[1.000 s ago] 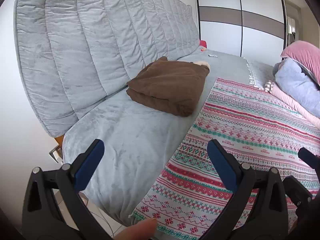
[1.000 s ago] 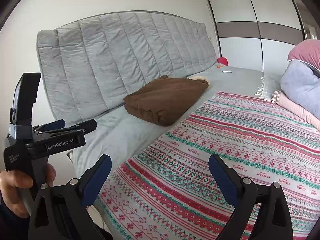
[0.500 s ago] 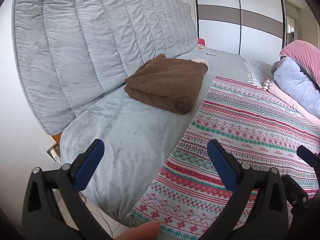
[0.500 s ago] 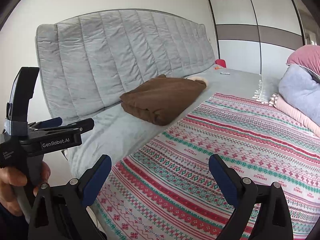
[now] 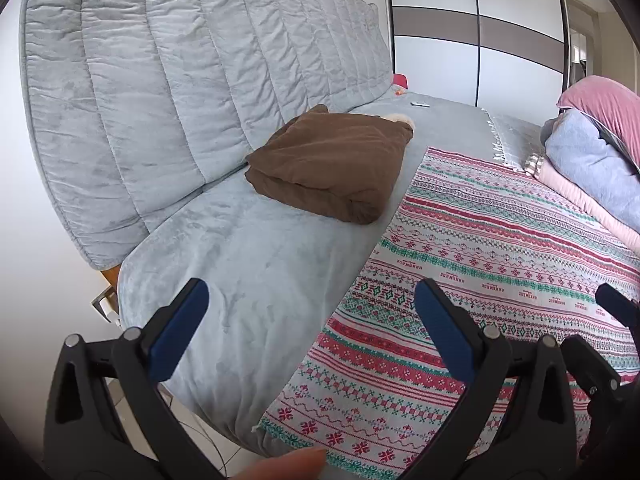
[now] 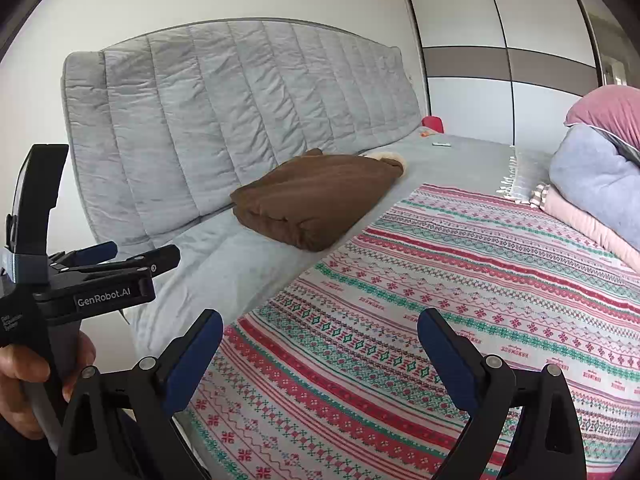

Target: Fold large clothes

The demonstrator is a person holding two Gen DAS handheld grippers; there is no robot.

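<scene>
A large patterned cloth (image 5: 500,264) with red, green and white bands lies spread flat on the grey sofa bed (image 5: 248,264); it also shows in the right wrist view (image 6: 440,300). My left gripper (image 5: 308,312) is open and empty, above the bed's near edge by the cloth's left corner. My right gripper (image 6: 320,340) is open and empty, above the cloth's near part. The left gripper also shows at the left of the right wrist view (image 6: 100,256). A folded brown garment (image 5: 332,164) lies on the bed to the left of the cloth, near the backrest.
The quilted grey backrest (image 5: 180,80) rises at the left. A stack of folded clothes, blue and pink (image 5: 592,160), sits at the far right. White wardrobe doors (image 5: 480,40) stand behind. A small red object (image 5: 399,79) lies at the bed's far end.
Both grippers have drifted slightly closer to the bed and cloth; the view has shifted a little. Both stay open and empty.
</scene>
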